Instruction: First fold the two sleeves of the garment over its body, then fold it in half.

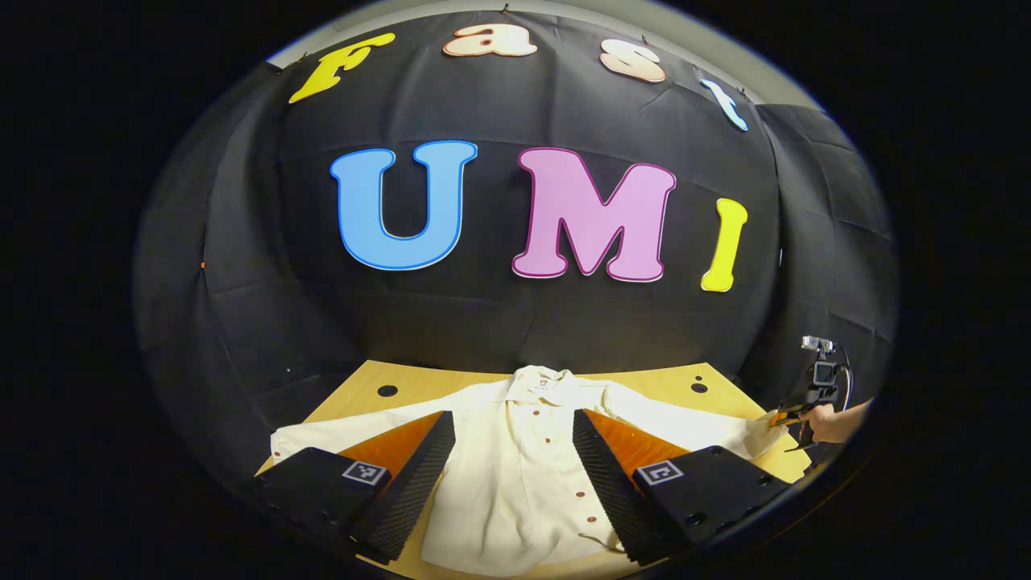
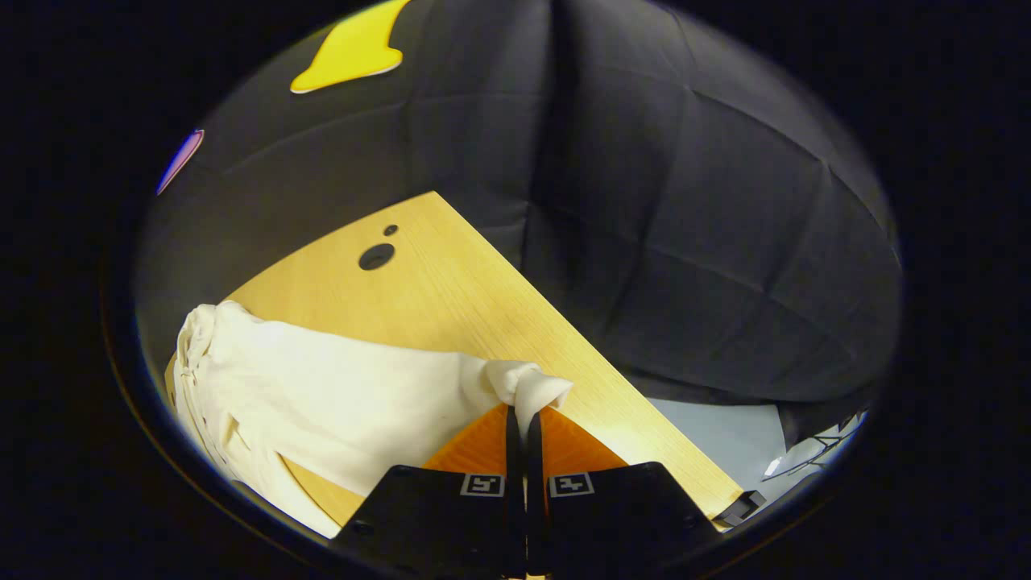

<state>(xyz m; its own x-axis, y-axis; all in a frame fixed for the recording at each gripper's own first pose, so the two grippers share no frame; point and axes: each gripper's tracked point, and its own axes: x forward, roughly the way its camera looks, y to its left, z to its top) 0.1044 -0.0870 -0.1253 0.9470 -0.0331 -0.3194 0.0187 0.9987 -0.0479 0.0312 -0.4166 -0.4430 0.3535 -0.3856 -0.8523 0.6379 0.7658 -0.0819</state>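
Right gripper (image 2: 522, 419): jaws clenched on the cuff end of the shirt's sleeve (image 2: 527, 387); in the right gripper view the cream cloth bunches up between the two orange fingers and folds over their tips. From that pinch the sleeve runs back across the bench (image 2: 451, 282) toward the body of the shirt, near the bench's right-hand edge.

Left gripper (image 1: 514, 439): jaws released, spread wide, with nothing between them. They hang above the lower front of the shirt (image 1: 515, 475), one finger to each side of the button placket.

The shirt lies flat on the wooden bench, front up, collar toward the booth wall, buttons fastened, both sleeves stretched outward. The sleeve on the left (image 1: 338, 435) rests flat and unheld. In the left gripper view, the right gripper is at the far sleeve's end, with a hand (image 1: 830, 423) holding it.

Two dark round holes mark the bench's rear corners.
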